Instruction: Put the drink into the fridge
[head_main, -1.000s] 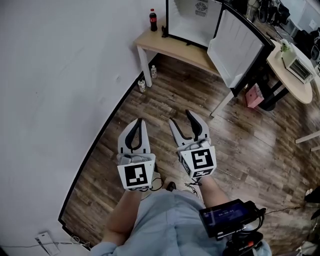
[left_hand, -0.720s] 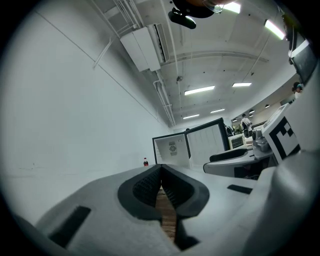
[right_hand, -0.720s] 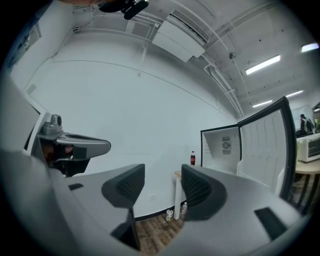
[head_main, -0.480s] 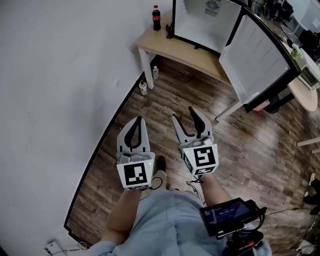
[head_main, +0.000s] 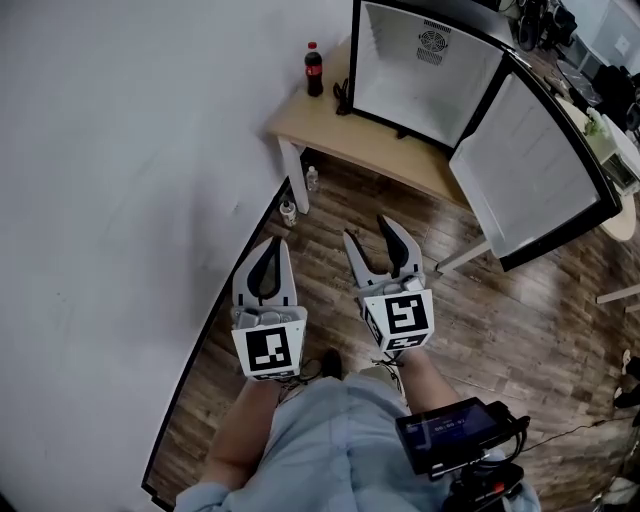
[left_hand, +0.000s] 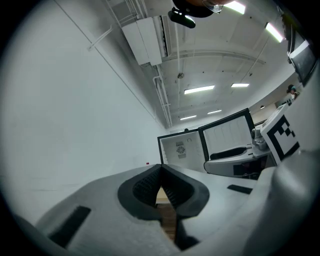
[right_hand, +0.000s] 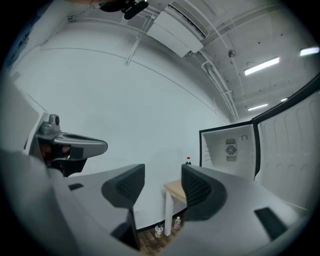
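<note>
on the left, wall (head_main: 120, 150): plain white, running from near to far, with a dark skirting strip where it meets the floor.
floor (head_main: 520, 330): dark wood planks, filling the middle and right of the head view.
fridge (head_main: 425, 70): stands on the right part of the table at the far side, open, with a white inside and a round fan grille on its back wall; both gripper views show it ahead.
fridge door (head_main: 530, 170): swung wide to the right, its white inner face in view.
table (head_main: 350, 135): light wood top on white legs, set against the wall.
person (head_main: 320, 440): light shirt and bare forearms at the near edge, one gripper in each hand.
left gripper (head_main: 277, 243): level, pointing toward the far side, its jaws pressed together with nothing between them.
right gripper (head_main: 368, 230): just beside the left one, level, its jaws spread apart and empty.
screen device (head_main: 450, 430): dark, at the person's near right.
drink (head_main: 314, 70): dark bottle with a red cap and label, upright on the table's far left corner, just left of the fridge and well apart from both grippers.
small bottles (head_main: 288, 211): two on the floor by the table's left leg.
</note>
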